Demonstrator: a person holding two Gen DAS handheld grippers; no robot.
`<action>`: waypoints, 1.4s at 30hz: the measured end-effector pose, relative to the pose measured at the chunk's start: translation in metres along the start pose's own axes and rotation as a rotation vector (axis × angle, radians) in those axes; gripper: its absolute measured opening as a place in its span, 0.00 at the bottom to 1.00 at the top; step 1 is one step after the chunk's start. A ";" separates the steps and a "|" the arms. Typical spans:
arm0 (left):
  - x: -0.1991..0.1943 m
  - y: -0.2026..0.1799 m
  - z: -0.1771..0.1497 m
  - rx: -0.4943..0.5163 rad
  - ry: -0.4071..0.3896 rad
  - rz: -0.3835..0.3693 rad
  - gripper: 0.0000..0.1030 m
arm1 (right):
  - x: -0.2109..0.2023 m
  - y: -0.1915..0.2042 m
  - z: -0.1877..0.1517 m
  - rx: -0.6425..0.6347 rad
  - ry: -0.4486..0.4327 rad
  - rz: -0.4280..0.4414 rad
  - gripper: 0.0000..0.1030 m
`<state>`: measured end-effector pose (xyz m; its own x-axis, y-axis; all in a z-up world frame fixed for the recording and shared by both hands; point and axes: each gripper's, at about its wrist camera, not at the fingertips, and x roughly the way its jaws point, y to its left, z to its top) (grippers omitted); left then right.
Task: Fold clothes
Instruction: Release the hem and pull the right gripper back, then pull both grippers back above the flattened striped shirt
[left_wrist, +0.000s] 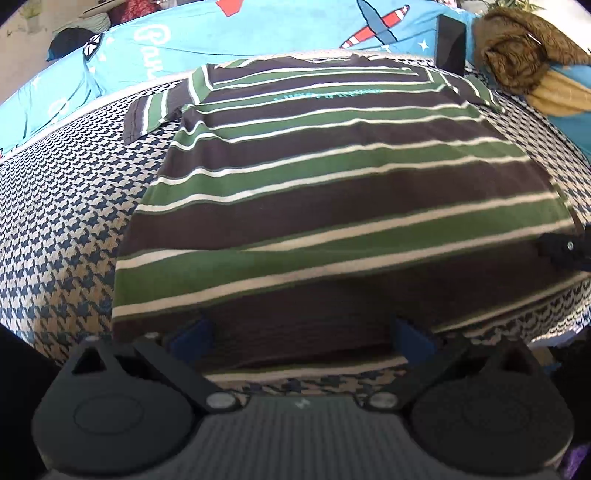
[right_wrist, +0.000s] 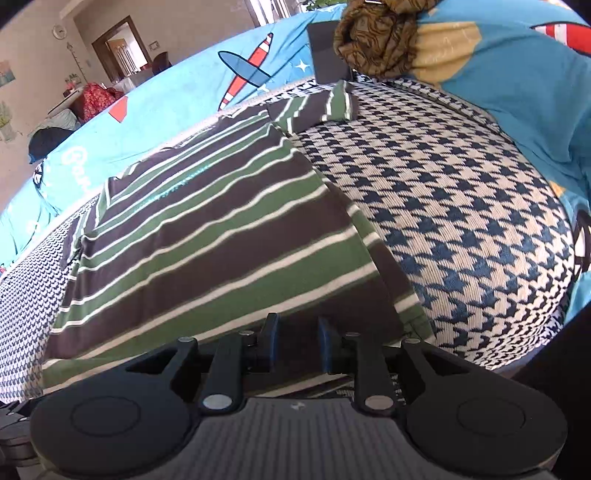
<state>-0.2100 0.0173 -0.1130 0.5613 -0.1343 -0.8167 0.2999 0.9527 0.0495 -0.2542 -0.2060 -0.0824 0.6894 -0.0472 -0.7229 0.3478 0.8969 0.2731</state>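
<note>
At the far left, the houndstooth cover (left_wrist: 55, 229) — a coarse blue-and-cream weave — is stretched smooth over what looks like a bed or cushion, giving a flat place to work. On it lies the striped shirt (left_wrist: 332, 177), spread face up with its collar far from the cameras and its hem nearest them; laid out flat like this, its sleeves and side edges are free to be turned in, so the folding seems barely begun. The fabric looks a soft knit, in wide brown and green bands parted by thin white lines. The left gripper (left_wrist: 301, 334) hangs over the hem near the middle, its blue-padded fingers wide apart and holding nothing. Further right, the right gripper (right_wrist: 297, 339) sits over the hem's right corner, fingers a small way apart with brown cloth showing between them, the pads not pressing it — probably placed to take that edge. Beyond, a bright blue printed sheet (right_wrist: 517, 92) backs the scene.
</note>
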 end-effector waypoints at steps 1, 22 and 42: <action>0.000 -0.003 -0.002 0.018 0.006 0.003 1.00 | 0.000 0.000 -0.001 -0.002 0.000 -0.003 0.21; -0.004 0.019 0.049 -0.055 -0.099 -0.053 1.00 | 0.006 0.021 0.022 -0.142 0.035 0.151 0.37; 0.045 0.047 0.086 -0.118 -0.046 0.007 1.00 | 0.061 0.030 0.083 -0.305 0.087 0.116 0.45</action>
<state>-0.1039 0.0327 -0.0976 0.5987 -0.1378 -0.7890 0.2045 0.9787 -0.0158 -0.1487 -0.2182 -0.0661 0.6518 0.0885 -0.7532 0.0551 0.9850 0.1635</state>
